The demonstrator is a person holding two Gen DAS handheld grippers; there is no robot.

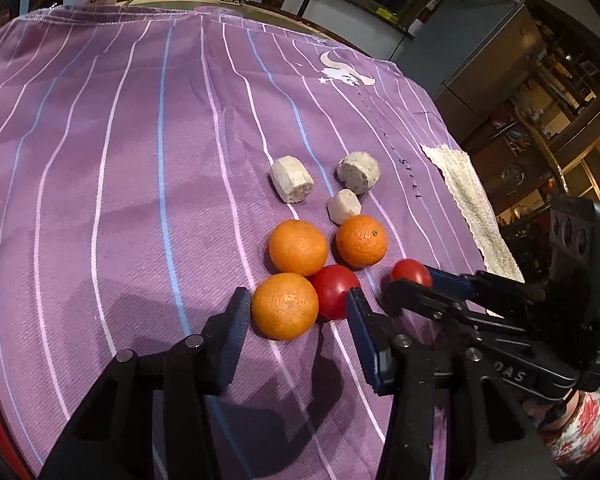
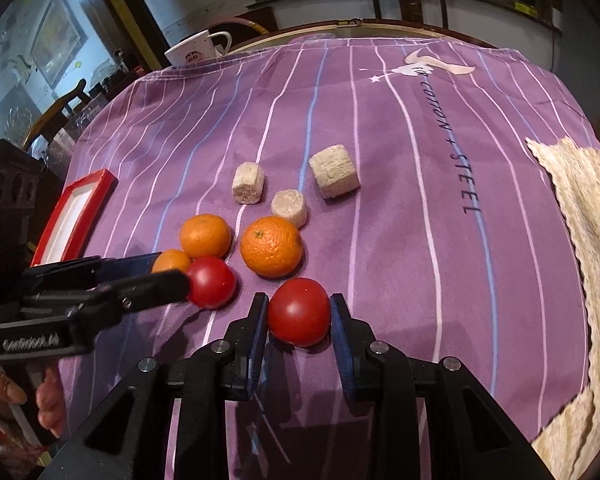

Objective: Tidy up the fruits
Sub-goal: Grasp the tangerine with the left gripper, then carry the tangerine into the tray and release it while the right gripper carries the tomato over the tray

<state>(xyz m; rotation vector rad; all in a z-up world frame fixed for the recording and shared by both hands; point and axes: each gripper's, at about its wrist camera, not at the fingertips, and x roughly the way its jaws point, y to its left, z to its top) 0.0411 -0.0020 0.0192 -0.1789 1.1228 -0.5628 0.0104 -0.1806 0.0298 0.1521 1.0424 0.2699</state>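
Gripping 1 tomato [image 2: 299, 312], the right tongs [image 2: 299, 314] seem closed; left tongs [image 1: 296, 312] gape around an orange [image 1: 285, 306]. Next: lift, sort.

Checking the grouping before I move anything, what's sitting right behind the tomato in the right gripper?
Behind the tomato between the right gripper's fingers sits an orange, then a pale cut chunk. The cloth beneath the tomato is hidden.

orange [image 1: 285, 306] between open left tool [image 1: 296, 312]
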